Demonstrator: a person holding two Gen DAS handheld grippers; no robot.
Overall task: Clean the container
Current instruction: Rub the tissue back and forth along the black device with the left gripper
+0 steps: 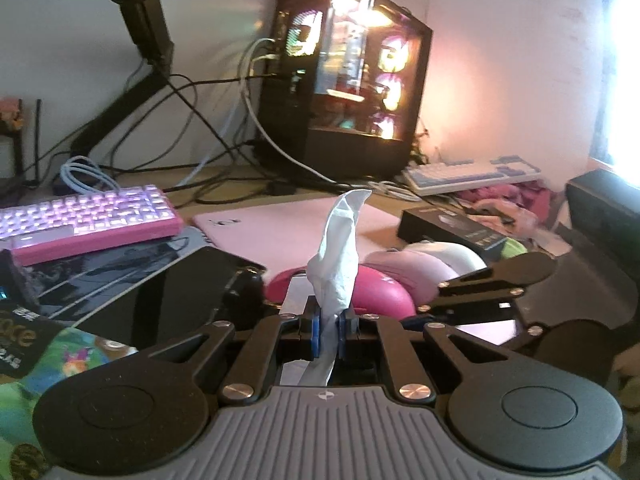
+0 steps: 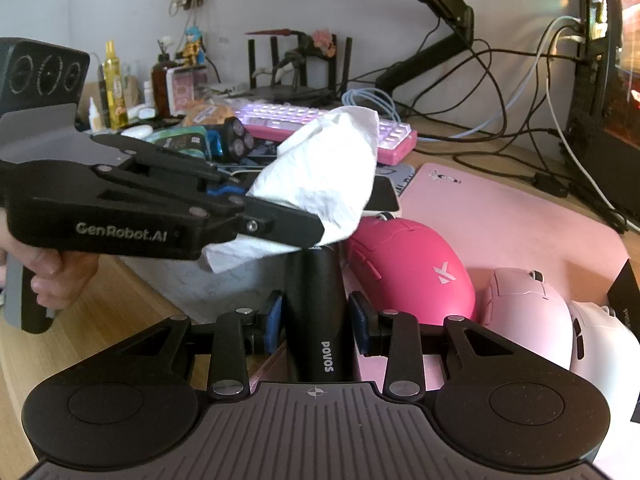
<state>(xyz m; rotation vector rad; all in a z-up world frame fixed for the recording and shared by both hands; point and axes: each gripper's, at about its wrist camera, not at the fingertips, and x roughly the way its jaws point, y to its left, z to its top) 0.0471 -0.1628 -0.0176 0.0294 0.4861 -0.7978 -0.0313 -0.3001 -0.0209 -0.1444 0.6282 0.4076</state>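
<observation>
Right tongs (image 2: 316,328) clamp a black container (image 2: 316,304); left tongs (image 1: 329,332) pinch a white tissue (image 1: 340,248) above it

The white tissue (image 2: 320,176) covers the upper end of the black cylindrical container (image 2: 316,304), whose lower end slips out of sight behind the right gripper's body in the right wrist view. The hand (image 2: 52,276) on the left gripper's handle is cut off by the frame's left edge. In the left wrist view the computer tower (image 1: 352,84) is blurred by glare, and the dark box (image 1: 452,228) beyond the mice carries print too small to read, possibly packaging.
</observation>
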